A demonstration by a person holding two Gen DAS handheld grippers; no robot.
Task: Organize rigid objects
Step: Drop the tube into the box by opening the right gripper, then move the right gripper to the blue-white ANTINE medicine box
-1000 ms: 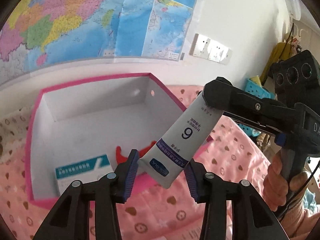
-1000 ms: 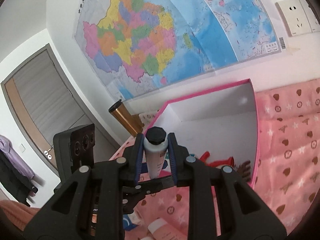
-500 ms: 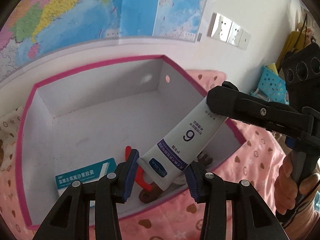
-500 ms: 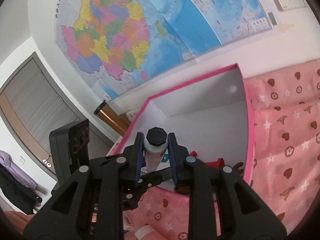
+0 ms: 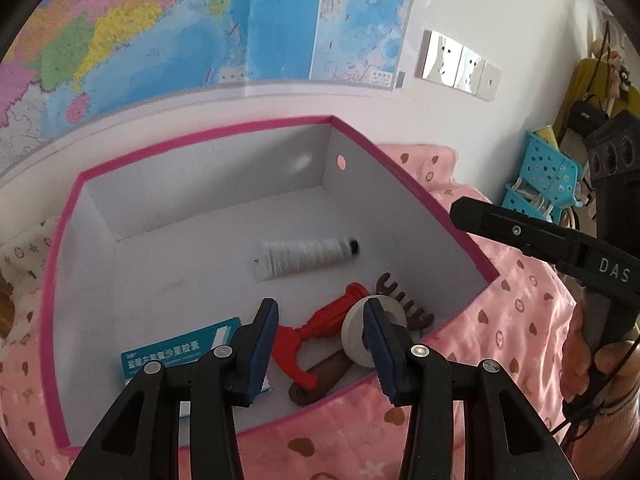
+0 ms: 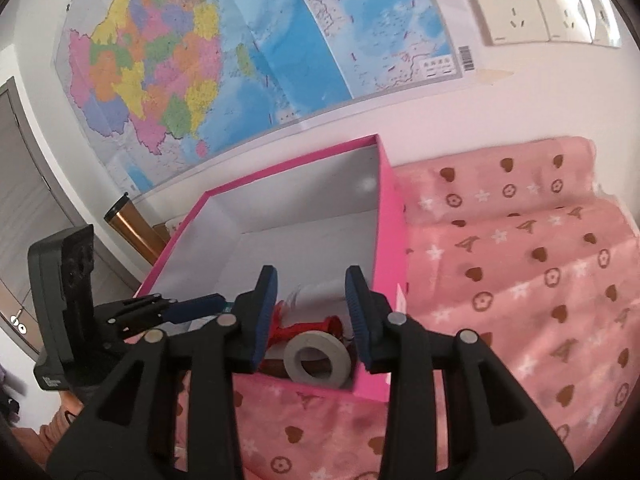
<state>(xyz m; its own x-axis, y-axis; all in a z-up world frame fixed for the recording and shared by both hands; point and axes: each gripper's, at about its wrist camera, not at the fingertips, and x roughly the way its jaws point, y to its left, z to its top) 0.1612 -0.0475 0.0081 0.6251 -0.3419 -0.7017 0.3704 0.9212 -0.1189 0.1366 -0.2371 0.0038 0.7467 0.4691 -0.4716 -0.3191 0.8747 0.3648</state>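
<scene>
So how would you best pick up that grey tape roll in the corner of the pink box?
Pinch its ring wall, one finger down the open centre hole and one outside, coming from above. The grey tape roll leans hole-up on the toy in the pink box's near corner, so the walls probably block a sideways approach.

Box (image 5: 420,196) set on a cloth (image 5: 520,320) against the wall, map (image 5: 200,20) hung above it, tube (image 5: 304,258) laid mid-floor inside, carton (image 5: 168,354) at the near left, toy (image 5: 340,312) and tape roll (image 5: 356,336) at the near right, baskets (image 5: 540,176) placed beyond the cloth
</scene>
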